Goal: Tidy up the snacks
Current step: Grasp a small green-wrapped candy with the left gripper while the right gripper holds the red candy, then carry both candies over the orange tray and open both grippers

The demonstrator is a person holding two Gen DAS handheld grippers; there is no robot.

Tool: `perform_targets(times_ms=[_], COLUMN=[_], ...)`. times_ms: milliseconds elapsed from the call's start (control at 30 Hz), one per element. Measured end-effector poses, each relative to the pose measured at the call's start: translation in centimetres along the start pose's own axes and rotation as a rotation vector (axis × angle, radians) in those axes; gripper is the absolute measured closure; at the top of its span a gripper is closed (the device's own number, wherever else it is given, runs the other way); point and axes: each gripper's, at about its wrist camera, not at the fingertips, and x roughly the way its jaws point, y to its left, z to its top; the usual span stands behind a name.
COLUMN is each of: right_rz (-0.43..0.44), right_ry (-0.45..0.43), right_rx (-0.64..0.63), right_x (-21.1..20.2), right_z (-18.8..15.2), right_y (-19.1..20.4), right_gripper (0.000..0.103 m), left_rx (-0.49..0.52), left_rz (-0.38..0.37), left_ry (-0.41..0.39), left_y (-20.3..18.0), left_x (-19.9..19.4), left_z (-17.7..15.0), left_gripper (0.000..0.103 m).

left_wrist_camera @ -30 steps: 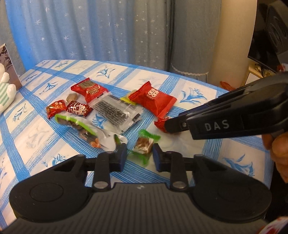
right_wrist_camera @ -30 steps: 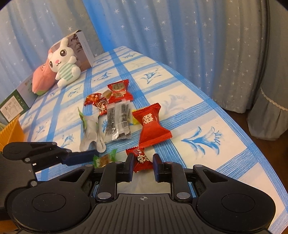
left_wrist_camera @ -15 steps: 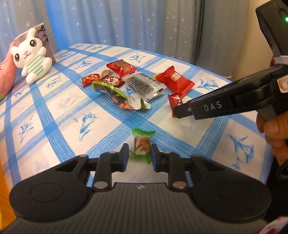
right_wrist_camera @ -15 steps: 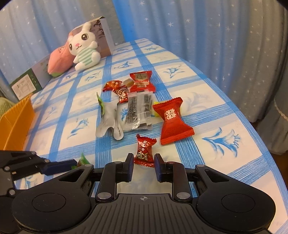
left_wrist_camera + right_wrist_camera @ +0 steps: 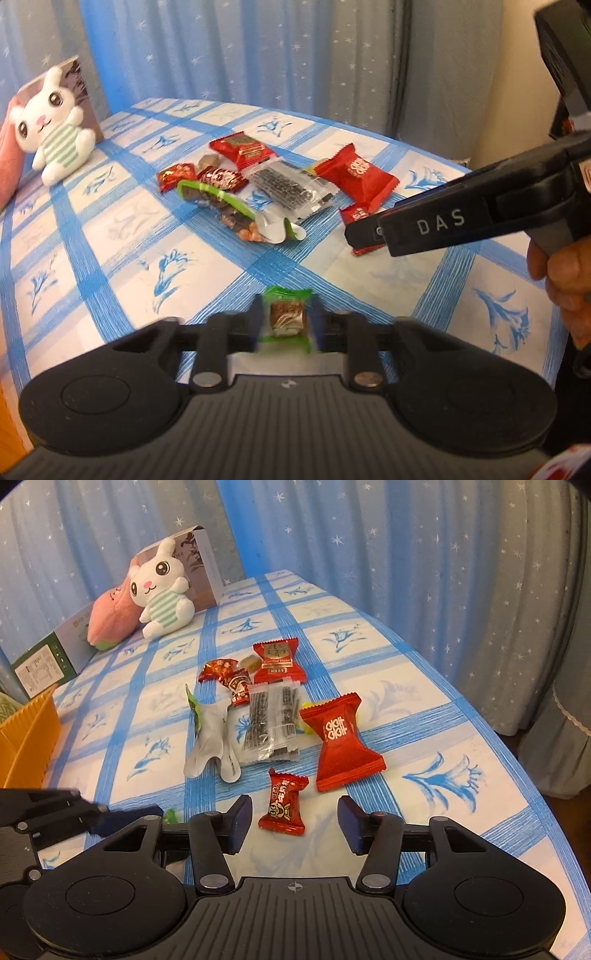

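Observation:
My left gripper (image 5: 286, 321) is shut on a small green-wrapped candy (image 5: 286, 318) and holds it above the blue-checked tablecloth (image 5: 110, 229). My right gripper (image 5: 293, 821) is open, its fingers on either side of a small red candy (image 5: 283, 803) lying on the cloth. Beyond it lie a large red packet (image 5: 341, 738), a clear packet of dark sticks (image 5: 273, 723), a white and green pouch (image 5: 210, 738), a red square packet (image 5: 277, 659) and two small red candies (image 5: 229, 675). The right gripper also shows in the left wrist view (image 5: 424, 225).
An orange ridged bin (image 5: 27, 734) stands at the left table edge. A plush rabbit (image 5: 162, 587), a pink plush (image 5: 110, 618) and two boxes (image 5: 44, 661) sit at the back left. Curtains hang behind. The table's right edge drops off (image 5: 517, 753).
My right gripper has opened wide around the small red candy. My left gripper has drawn back with the green candy, away from the pile.

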Motion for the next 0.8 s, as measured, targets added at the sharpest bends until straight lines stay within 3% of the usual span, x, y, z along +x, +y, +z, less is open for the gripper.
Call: perform_targets(times_ms=[167,233,300,467,633,800], right_rz=[0.0,-0.017,-0.048,-0.027,0.067,0.193], right_ry=[-0.003,0.001,0.006,-0.028,-0.043,-0.048], right_rx=[-0.039,-0.084,-0.148,-0.165,-0.169,-0.183], right_x=[0.6,1.0,1.4,0.4,-1.4,-3.0], right_z=[0.2,0.1,-0.1,-0.3,0.0,0.4], right_y=[0.7,1.3,2.1,2.8,5.0,9.7], right_gripper=[0.053,0.067,0.087,0.087,0.087,0.087], left_rx=[-0.075,-0.105,-0.14,-0.212,-0.275,-0.348], left_rz=[0.052,0.075,0.094,0.149,0.211,0.292], left_ry=[0.004,0.004,0.007,0.002,-0.018,-0.042], left_y=[0.7,0.9,1.2,1.6,2.8,5.2], left_x=[-1.1,-1.7,-2.2,-4.1,-7.6,-11.9], left_z=[-0.9,-1.2,-1.5,-1.9,-2.6,-3.6], left_gripper=[0.085,0.085,0.085,0.085,0.085,0.085])
